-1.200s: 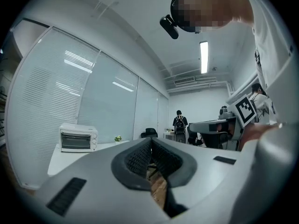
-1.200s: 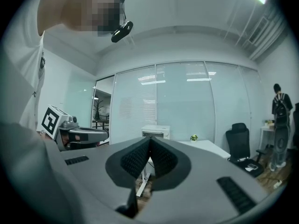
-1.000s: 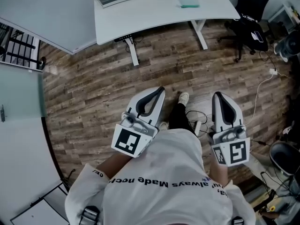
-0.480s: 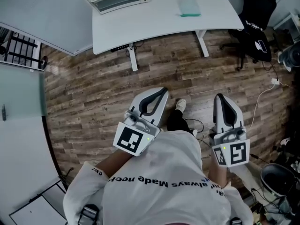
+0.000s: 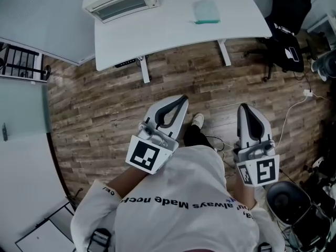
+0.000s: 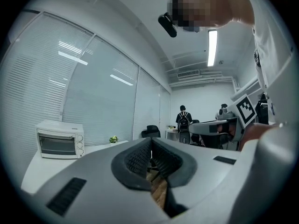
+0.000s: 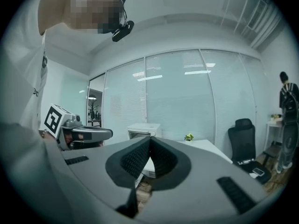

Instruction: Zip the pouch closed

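A flat teal pouch (image 5: 206, 10) lies on the white table (image 5: 173, 30), far ahead of both grippers. The distance hides its zip. My left gripper (image 5: 180, 100) is held close to the person's torso over the wooden floor, jaws shut with nothing between them. My right gripper (image 5: 244, 108) hangs level with it, also shut and empty. In the left gripper view the left gripper (image 6: 150, 141) has its ribbed pads pressed together. In the right gripper view the right gripper (image 7: 150, 139) is closed the same way. The pouch does not show in either gripper view.
A white toaster oven (image 5: 119, 1) stands at the table's left end. A black office chair (image 5: 283, 14) and floor cables (image 5: 294, 98) are at the right. A round black object (image 5: 286, 198) sits at the lower right. A glass partition (image 5: 23, 104) runs along the left.
The table with the pouch and oven has slid lower in the head view, showing more of the oven. Both grippers keep their place near the torso, still shut.
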{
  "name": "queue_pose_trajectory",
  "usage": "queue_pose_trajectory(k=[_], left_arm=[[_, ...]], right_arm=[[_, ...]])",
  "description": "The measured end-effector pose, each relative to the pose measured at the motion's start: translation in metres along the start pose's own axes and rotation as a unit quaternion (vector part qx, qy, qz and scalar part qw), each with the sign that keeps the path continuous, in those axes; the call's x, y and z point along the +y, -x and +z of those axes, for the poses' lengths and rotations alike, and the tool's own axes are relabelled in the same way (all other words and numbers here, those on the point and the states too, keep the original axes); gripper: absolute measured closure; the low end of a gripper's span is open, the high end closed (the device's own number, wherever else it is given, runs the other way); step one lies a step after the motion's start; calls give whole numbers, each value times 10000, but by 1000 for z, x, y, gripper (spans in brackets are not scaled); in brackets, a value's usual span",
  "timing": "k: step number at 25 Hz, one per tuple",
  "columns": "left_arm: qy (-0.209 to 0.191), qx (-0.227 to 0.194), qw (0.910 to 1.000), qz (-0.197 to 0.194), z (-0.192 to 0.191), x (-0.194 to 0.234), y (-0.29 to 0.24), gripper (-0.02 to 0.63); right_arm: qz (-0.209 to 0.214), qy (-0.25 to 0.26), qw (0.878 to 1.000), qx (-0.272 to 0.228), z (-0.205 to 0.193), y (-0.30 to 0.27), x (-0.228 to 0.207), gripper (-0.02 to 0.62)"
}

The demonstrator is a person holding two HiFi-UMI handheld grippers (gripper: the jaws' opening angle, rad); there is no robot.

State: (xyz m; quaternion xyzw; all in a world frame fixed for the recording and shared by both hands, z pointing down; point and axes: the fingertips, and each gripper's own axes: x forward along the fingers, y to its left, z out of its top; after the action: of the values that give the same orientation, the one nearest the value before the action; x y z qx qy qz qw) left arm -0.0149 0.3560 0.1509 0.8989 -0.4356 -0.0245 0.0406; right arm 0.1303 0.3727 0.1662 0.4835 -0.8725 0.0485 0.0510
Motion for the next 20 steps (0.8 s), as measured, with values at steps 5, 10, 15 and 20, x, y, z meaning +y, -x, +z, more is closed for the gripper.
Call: queue_pose_trajectory(k=[5,10,15,20], left_arm=[[30,40,10000,41,2,12,-29,584],[12,49,10000,73,1,16,-55,584],[15,83,9999,60,-3,15,-81,584],[-38,83,9999,79,0,11,-103,585]], right_arm=[[57,-46,9999,80,0,-20,-23,588],[99,-55,9999,127,-1,-31,-44,588],[157,-96,9997,132,-1,-40,-65,588],[201,-104,9997,110,1,-46,-85,588]])
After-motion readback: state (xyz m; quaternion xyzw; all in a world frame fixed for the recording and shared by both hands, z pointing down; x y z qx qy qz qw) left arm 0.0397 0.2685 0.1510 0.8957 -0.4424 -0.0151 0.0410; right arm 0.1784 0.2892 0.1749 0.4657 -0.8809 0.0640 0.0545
